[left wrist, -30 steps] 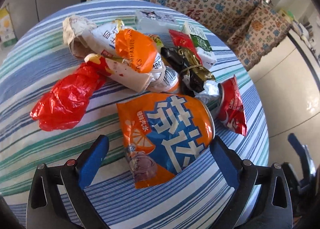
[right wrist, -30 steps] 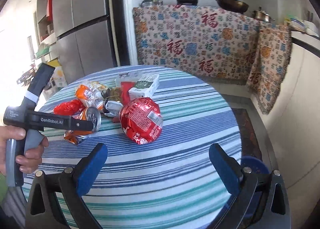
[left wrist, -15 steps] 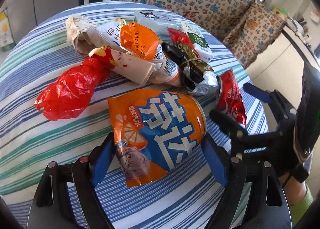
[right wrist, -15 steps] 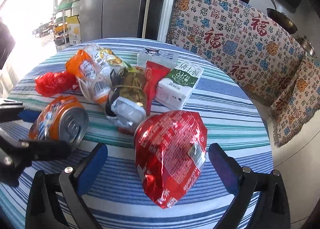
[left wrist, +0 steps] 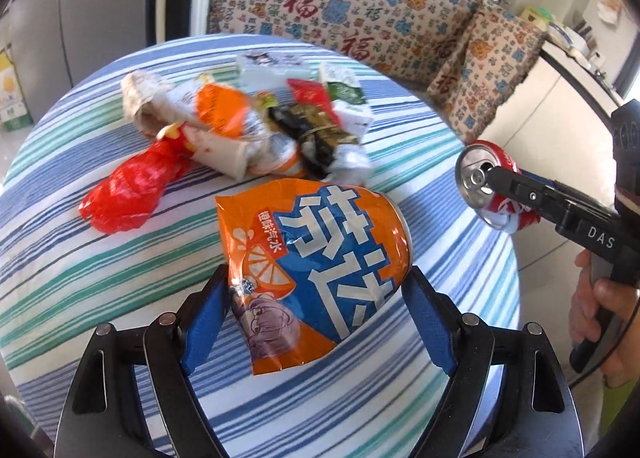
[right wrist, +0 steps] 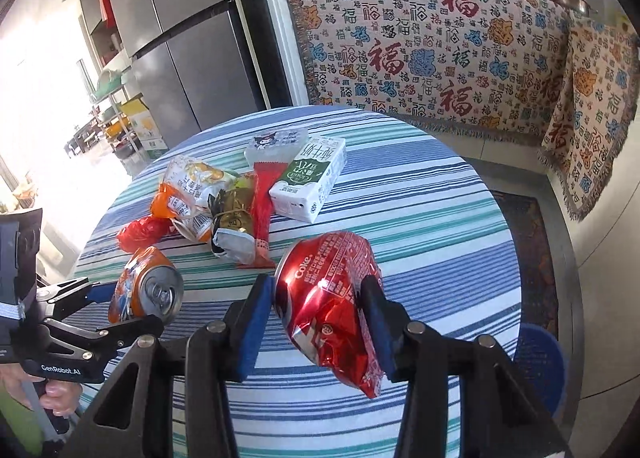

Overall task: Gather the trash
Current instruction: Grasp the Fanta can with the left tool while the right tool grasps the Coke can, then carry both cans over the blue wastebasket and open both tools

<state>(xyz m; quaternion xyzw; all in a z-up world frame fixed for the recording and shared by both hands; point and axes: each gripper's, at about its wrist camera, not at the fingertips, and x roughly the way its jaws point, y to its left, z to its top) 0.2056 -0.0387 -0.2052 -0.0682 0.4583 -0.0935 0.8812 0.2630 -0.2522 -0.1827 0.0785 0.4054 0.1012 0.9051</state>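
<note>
My left gripper [left wrist: 316,298] is shut on a crushed orange and blue soda can [left wrist: 316,266], held just above the striped table [left wrist: 100,258]; the can also shows in the right wrist view [right wrist: 148,290]. My right gripper [right wrist: 320,298] is shut on a crushed red Coke can [right wrist: 332,306], lifted off the table; it shows in the left wrist view [left wrist: 480,181] at the right. A pile of trash lies beyond: a red plastic bag [left wrist: 132,185], orange wrappers [left wrist: 220,109], a dark foil wrapper [left wrist: 320,137] and a green milk carton [right wrist: 310,177].
The round table with the striped cloth ends close at the right. A blue bin [right wrist: 536,362] stands on the floor beside it. A patterned cloth covers the counter [right wrist: 440,57] behind. A fridge [right wrist: 180,37] stands at the back left.
Both grippers have closed on their cans and lifted them. The right gripper took the red can off the table, and it now hangs at the right of the left wrist view.
</note>
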